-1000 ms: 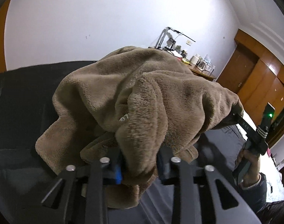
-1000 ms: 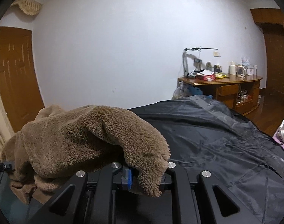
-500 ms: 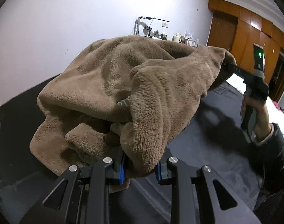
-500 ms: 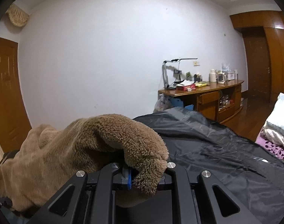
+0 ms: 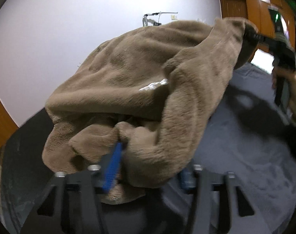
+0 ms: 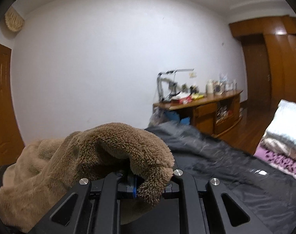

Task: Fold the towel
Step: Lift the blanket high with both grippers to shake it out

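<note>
One fluffy brown plush towel (image 5: 148, 89) hanging bunched above black fabric-covered bed (image 5: 245, 165), spanning two grippers. Left gripper (image 5: 149, 173) jaws having just been opening, standing apart now; towel fold sagging loose between blue pads, left pad bare. Right gripper (image 6: 149, 184), at 2 o'clock in left view, pinching towel corner tightly. One wooden tabletop (image 6: 204, 100) at 2 o'clock, cluttered. One hand (image 5: 292, 89) gripping right handle.

Home bedroom; bed (image 6: 235, 167); wooden dresser (image 6: 206, 109)
</note>
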Motion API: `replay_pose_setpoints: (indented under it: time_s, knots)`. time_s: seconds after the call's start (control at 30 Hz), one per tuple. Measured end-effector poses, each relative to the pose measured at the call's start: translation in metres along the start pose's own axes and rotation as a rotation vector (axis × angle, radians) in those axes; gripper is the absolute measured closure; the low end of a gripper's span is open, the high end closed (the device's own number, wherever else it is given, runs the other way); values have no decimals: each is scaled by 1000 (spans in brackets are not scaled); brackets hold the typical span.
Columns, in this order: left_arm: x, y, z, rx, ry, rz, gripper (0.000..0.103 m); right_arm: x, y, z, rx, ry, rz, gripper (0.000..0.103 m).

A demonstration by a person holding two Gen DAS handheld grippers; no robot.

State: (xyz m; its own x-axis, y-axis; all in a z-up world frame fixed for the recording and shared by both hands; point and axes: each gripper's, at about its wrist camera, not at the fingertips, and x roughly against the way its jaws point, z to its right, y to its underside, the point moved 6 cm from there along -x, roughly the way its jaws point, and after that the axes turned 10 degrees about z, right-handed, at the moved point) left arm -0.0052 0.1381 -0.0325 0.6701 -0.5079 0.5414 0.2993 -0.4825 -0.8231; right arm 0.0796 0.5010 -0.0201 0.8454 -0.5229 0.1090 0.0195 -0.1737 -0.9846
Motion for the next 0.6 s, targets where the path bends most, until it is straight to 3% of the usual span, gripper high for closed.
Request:
replay_pose_setpoints:
  time_s: [0.1,0.23,0.43,0.6]
  knots:
    - [2,1,-6,0,-39,-3,82,5,-6,7,-8,34,27,86]
    - [18,-9,-26,65,-117,58,88,10,-11,13,-15,59,53,86]
    - [73,-42,-59,183,-254,216,88,22,-17,-3,48,49,120,86]
    - [141,-69,-94,281,-358,373,88,41,-28,-18,71,6,217,86]
